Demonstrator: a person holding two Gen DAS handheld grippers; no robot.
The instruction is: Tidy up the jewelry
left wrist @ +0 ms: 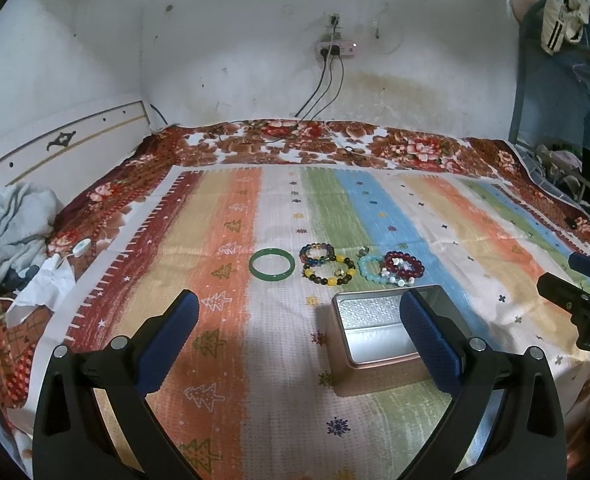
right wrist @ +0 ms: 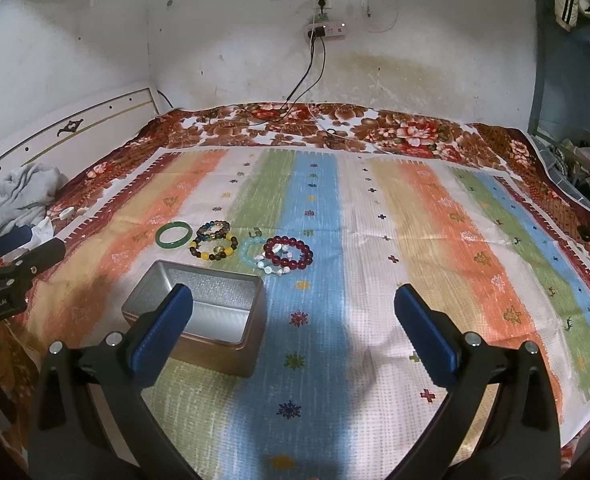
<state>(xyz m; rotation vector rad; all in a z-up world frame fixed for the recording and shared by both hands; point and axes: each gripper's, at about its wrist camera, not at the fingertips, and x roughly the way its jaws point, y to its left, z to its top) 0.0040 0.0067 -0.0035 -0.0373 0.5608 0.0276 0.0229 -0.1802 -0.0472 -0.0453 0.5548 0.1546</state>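
1. The open metal tin serves as the landmark; it sits on a striped cloth spread over a floral bedspread, and its inside looks empty.
2. The left gripper hangs above the cloth with its blue-padded fingers spread wide and nothing between them; in its own view the right-hand finger overlaps the tin's right end.
3. The right gripper also has its fingers spread wide and empty, hovering to the right of the tin, with its left-hand finger in front of the tin's near wall.
4. The jewelry lies in a row on the cloth just beyond the tin, none of it in the tin.
5. The green bangle lies at the row's left end, beyond the tin's left side.
6. Next to it, a multicoloured bead bracelet touches a yellow-and-dark bead bracelet lying closer to the tin.
7. Beyond the tin's right end, a pale blue bead bracelet, a dark red bead bracelet and a white bead strand overlap in a cluster.
8. A grey garment lies bunched well to the left of the tin, by the headboard.
9. On the wall beyond the tin, a power strip has cables hanging to the bed.
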